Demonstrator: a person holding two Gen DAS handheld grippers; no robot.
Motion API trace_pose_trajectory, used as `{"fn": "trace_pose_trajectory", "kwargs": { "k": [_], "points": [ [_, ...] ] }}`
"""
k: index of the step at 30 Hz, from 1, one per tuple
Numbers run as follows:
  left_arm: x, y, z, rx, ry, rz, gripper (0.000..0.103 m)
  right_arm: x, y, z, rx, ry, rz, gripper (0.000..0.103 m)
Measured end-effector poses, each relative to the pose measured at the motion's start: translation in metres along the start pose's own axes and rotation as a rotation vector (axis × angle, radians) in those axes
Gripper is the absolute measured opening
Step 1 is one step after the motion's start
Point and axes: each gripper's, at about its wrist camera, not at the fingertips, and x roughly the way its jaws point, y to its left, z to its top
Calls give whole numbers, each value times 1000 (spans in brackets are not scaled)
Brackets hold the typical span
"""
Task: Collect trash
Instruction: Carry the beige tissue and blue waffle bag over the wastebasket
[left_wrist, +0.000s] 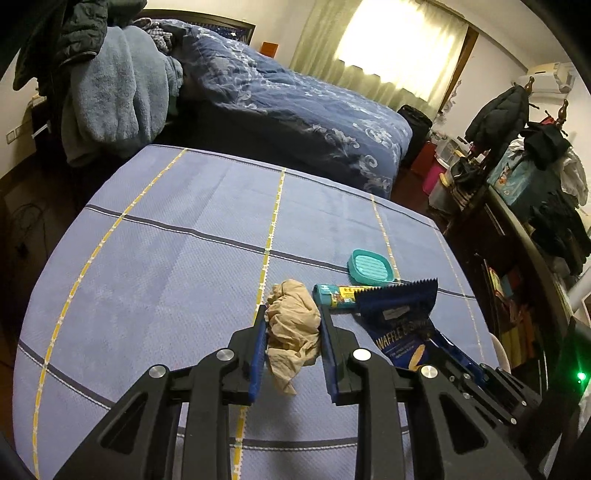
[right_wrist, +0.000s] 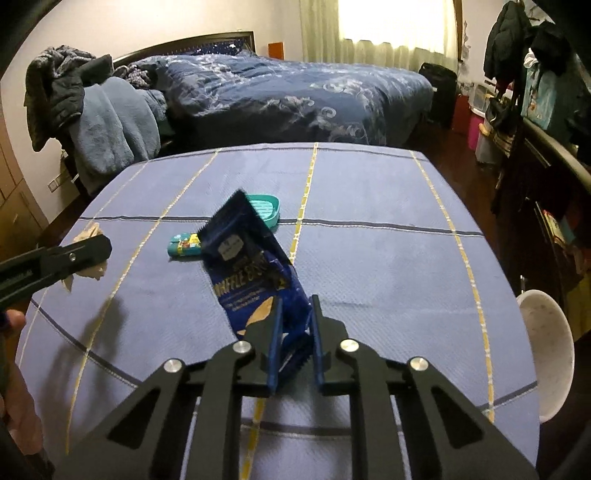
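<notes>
My left gripper (left_wrist: 291, 314) is shut on a crumpled beige tissue (left_wrist: 291, 328) and holds it above the blue checked tablecloth (left_wrist: 166, 258). My right gripper (right_wrist: 297, 308) is shut on a dark blue waffle snack wrapper (right_wrist: 247, 266), lifted off the cloth with its top tilted up and away. The wrapper also shows in the left wrist view (left_wrist: 399, 317), to the right of the tissue. In the right wrist view the left gripper (right_wrist: 92, 247) and the tissue (right_wrist: 88, 271) show at the far left. A small teal and yellow packet (right_wrist: 184, 243) lies on the cloth behind the wrapper.
A teal soap dish (right_wrist: 264, 208) sits on the cloth beyond the packet. A white bin rim (right_wrist: 546, 350) stands off the table's right edge. A bed with a blue quilt (right_wrist: 295, 92) lies beyond the table, and cluttered dark shelves (left_wrist: 517, 221) stand at the right.
</notes>
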Motion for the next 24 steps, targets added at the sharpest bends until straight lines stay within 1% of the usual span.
{"fn": "trace_pose_trajectory", "kwargs": {
  "k": [4, 9, 13, 16, 19, 24],
  "points": [
    [-8, 3, 1, -10, -5, -24, 27, -16, -7, -6, 0, -31, -21, 10],
    [-21, 11, 0, -40, -5, -73, 27, -31, -20, -15, 21, -41, -24, 10],
    [-31, 10, -2, -38, -11, -101, 28, -47, -29, -23, 37, -63, -30, 9],
    [-35, 5, -3, -28, -5, -132, 27, -58, -33, -27, 49, -83, -25, 9],
    [-39, -5, -4, -7, -6, -143, 28, -72, -40, -31, 69, -109, -18, 9],
    [-45, -29, -7, 44, -6, -174, 28, -95, -55, -38, 104, -145, -20, 9]
  ]
}}
